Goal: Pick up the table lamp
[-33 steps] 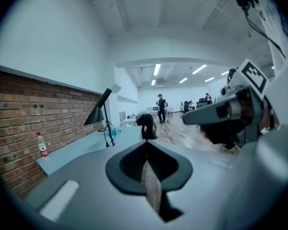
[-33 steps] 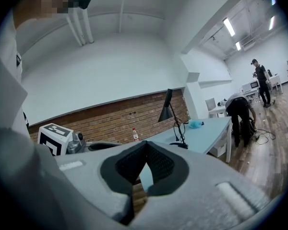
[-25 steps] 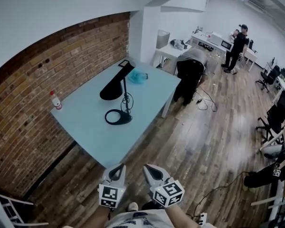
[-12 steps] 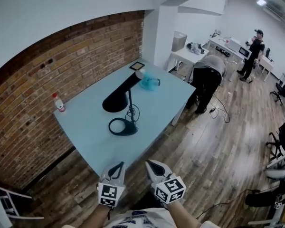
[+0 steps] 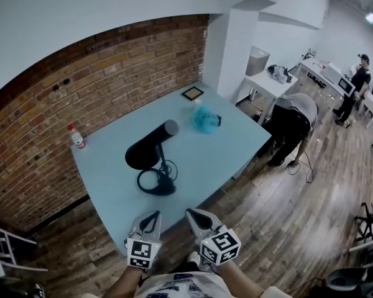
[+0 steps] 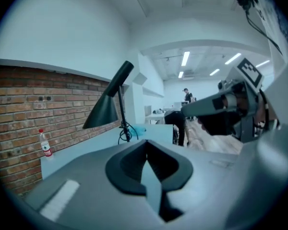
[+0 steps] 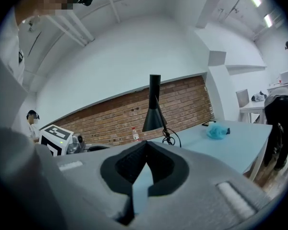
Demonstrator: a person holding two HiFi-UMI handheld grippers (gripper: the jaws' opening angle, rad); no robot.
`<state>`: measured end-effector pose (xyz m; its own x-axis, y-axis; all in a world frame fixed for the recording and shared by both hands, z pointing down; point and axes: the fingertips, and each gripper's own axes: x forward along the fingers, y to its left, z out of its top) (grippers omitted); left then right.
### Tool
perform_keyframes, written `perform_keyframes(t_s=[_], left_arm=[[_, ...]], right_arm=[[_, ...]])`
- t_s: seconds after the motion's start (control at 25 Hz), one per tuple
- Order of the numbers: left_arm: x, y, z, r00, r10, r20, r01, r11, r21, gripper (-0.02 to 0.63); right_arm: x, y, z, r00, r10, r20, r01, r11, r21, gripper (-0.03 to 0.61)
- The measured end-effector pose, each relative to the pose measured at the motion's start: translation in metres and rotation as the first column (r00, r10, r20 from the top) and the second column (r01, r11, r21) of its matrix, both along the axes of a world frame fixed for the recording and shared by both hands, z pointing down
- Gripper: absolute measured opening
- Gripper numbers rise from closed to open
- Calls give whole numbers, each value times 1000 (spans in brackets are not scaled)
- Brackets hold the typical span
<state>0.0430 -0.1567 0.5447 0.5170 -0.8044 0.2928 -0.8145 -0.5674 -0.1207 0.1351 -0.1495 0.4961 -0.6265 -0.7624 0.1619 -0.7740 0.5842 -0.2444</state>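
Table lamp cord indistinct; left hand-held gripper, right hand-held gripper closed.

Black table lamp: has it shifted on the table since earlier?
No. The black table lamp still stands between the red-capped bottle and the crumpled blue bundle; only the camera moved.

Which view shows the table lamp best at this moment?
The head view: the whole table lamp shows from above, from ring base to shade. Both gripper views show shade and stem in profile, small, with the base hard to make out.
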Motion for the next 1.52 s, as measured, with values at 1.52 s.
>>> perform_keyframes(t_s=[1.52], left_arm=[[5, -144, 77, 997, 80, -20, -82, 989, -125, -6]], right_arm=[[-51, -179, 13, 992, -118, -46, 119, 993, 19, -2]])
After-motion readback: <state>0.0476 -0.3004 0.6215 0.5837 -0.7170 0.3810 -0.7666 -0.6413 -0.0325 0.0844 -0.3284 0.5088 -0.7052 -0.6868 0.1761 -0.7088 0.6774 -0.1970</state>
